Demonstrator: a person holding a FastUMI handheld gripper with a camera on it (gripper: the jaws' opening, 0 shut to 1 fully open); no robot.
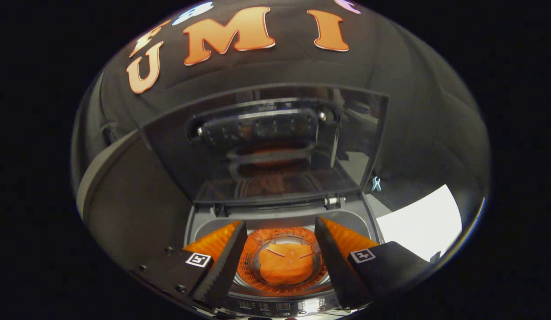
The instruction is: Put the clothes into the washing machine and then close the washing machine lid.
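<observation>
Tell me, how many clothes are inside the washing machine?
1 that I can see: an orange cloth at the drum's bottom, beyond the open hand-held gripper. More could hide under it.

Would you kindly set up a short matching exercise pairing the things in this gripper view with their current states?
Things:
1. washing machine lid
2. orange garment
3. gripper
4. control panel

States:
A. lying at the bottom of the drum
B. jaws spread apart, holding nothing
C. raised, standing open behind the drum
D. along the machine's near edge, below the jaws

Pairs: 1-C, 2-A, 3-B, 4-D
</observation>
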